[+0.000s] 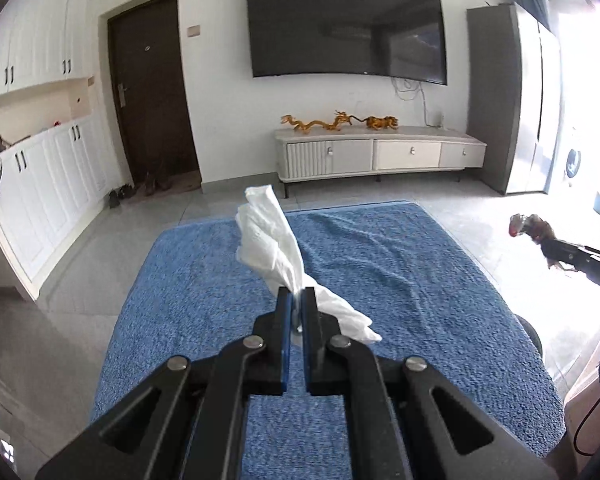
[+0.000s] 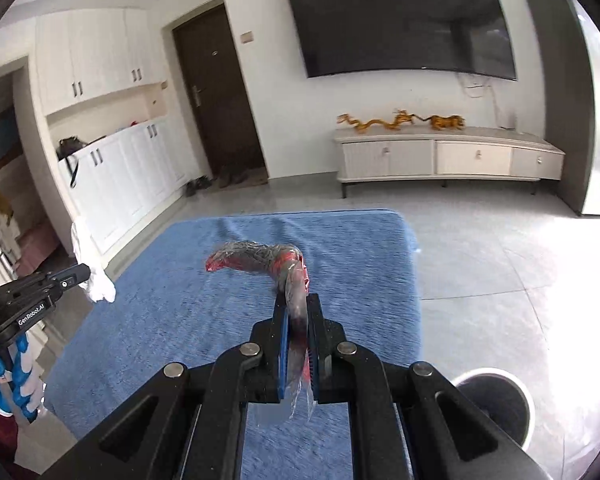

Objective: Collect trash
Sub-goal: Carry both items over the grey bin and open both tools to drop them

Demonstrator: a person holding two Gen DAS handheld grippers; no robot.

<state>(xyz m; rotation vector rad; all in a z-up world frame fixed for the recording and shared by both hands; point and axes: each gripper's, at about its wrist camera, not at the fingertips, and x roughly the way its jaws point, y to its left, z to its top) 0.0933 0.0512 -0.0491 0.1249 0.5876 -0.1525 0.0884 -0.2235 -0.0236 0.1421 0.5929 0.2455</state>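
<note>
Black fingers, red wrapper, beyond: blue cloth, bin.

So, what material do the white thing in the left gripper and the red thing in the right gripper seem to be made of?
The white tissue looks like soft matte paper: it is crumpled, with folds and a faint embossed texture. The red wrapper seems to be thin glossy plastic film: partly clear, wrinkled, with shiny highlights. What it once held cannot be told.
</note>
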